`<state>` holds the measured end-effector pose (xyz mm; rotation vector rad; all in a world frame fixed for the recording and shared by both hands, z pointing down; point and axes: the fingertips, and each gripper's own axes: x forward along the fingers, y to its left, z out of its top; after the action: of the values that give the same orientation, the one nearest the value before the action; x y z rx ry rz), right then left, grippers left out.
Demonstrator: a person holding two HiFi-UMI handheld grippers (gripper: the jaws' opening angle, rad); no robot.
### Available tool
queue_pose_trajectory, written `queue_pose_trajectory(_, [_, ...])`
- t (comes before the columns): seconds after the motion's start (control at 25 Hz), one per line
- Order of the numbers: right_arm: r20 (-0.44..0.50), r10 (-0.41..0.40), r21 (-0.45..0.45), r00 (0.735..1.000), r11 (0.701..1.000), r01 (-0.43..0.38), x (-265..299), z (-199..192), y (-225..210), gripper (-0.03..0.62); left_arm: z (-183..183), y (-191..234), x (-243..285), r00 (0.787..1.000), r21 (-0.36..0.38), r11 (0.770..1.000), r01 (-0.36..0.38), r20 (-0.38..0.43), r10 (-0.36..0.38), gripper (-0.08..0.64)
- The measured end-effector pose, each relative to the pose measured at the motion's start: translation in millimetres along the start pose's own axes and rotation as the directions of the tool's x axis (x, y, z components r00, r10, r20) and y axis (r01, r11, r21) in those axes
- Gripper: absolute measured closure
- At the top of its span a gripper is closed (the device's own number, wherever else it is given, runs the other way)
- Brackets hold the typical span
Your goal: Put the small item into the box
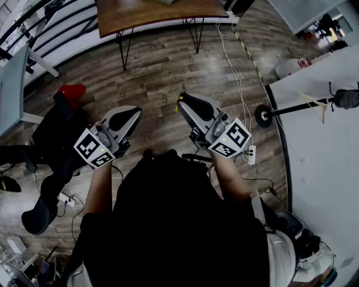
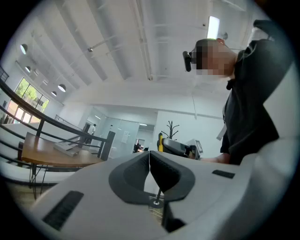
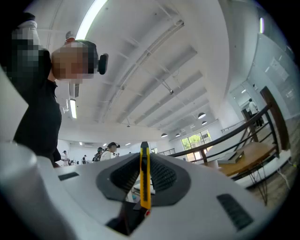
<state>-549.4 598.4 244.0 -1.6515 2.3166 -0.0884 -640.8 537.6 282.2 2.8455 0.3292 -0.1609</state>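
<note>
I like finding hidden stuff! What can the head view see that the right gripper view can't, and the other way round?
Only the head view shows the wood floor, the left gripper and the white cables. Only the right gripper view shows the ceiling light, other people far away, and that gripper's jaws shut on a thin yellow item. Both show the right gripper and the wooden table.
</note>
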Motion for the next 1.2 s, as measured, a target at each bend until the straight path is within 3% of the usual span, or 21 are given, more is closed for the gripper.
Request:
queue_pose_trajectory(0.2, [0.037,0.050,-0.022,0.998,0.999,-0.049,-5.8,10.7,-16.5,0.520,0.0,0.5,23.7,1.000,0.047,0.999,0.017,-0.010,-0.016,0.543])
queue_pose_trajectory(0.92, [0.005,-0.012,-0.021,1.000,1.000,0.012,-88.4,23.2,-68.3,0.520,-7.5,-24.5,120.2,0.994,0.039,0.995,0.094,-0.055,-0.092,0.543])
queue_pose_trajectory(1.2, [0.016,-0.012,-0.026,1.000,1.000,0.013,-122.8,30.3,-90.1,0.520,-26.3,-41.6,158.7,0.983,0.039,0.988,0.147,-0.118,-0.141,0.545])
